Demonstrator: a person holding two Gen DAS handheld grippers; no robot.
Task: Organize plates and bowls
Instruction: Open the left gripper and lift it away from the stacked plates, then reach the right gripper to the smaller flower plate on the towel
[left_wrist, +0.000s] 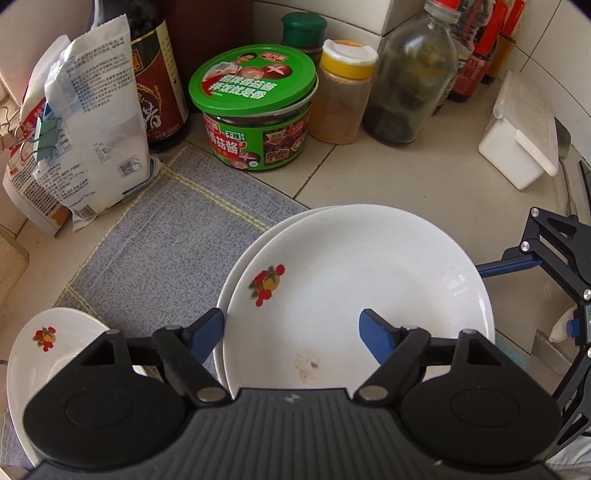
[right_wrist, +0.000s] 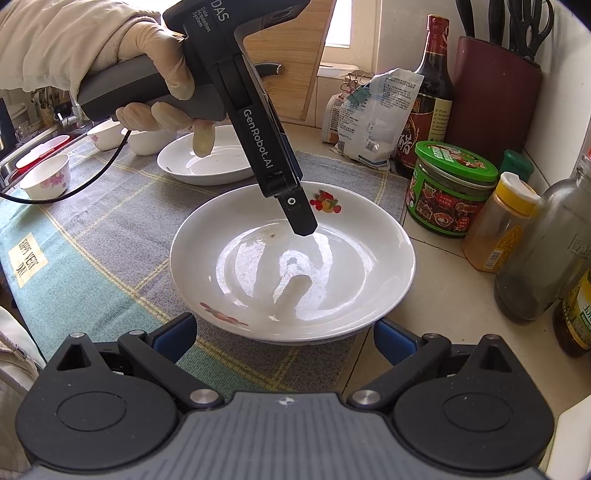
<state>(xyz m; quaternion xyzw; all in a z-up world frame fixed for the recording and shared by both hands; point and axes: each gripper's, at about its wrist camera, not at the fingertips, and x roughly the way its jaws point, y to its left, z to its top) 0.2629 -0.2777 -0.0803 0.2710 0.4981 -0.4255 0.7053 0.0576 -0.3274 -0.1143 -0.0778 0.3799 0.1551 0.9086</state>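
Both grippers' fingers stood wide, holding nothing, over the stacked plates

Left gripper (left_wrist: 291, 332) hung above the top plate (left_wrist: 354, 288), right gripper (right_wrist: 284, 332) at its near rim; third plate (right_wrist: 207, 166) sat far-left on the mat (right_wrist: 103, 236). Best to pinch the rim squarely, lift level

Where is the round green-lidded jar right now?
The round green-lidded jar stands on the tiled counter at the back, between the dark sauce bottle and the yellow-capped spice jar, just beyond the grey cloth mat.
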